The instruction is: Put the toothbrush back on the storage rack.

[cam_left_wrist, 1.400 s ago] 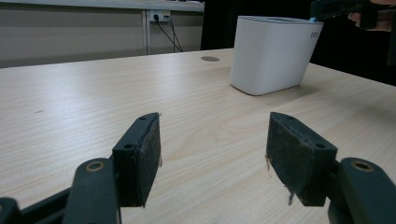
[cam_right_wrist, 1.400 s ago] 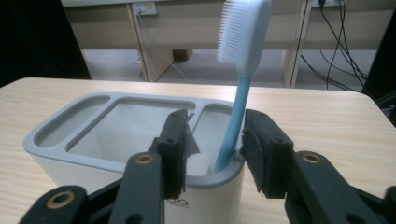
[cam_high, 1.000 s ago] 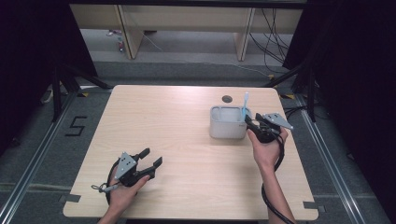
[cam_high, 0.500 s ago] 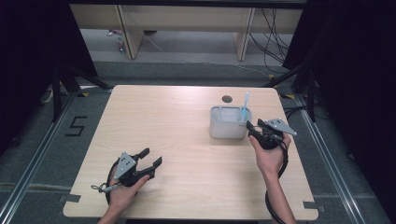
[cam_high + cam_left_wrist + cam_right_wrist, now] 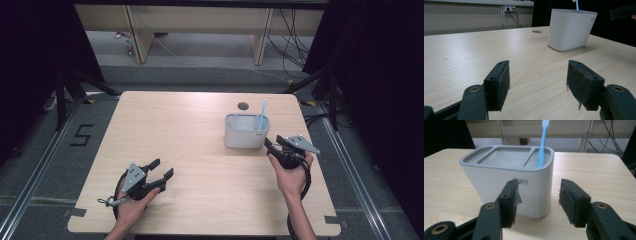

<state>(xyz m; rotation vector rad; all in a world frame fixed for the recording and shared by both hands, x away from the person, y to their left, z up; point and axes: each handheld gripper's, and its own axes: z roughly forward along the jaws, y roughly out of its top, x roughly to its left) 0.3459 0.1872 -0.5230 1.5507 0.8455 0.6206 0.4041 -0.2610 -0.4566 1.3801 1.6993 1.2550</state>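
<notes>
wooden table [image 5: 200, 125], floor marking "5" [image 5: 81, 135]

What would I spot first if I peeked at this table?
A blue toothbrush stands up in the end slot of a white holder near the table's far right side. The right gripper, open and empty, sits just beside that holder. The left gripper waits open near the front edge.

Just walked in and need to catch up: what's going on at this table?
A person holds a gripper in each hand at a wooden table. A blue toothbrush stands upright in the end compartment of a white holder. The right gripper sits just in front of the holder, jaws open and empty. The left gripper rests open near the table's near edge, holding nothing.
</notes>
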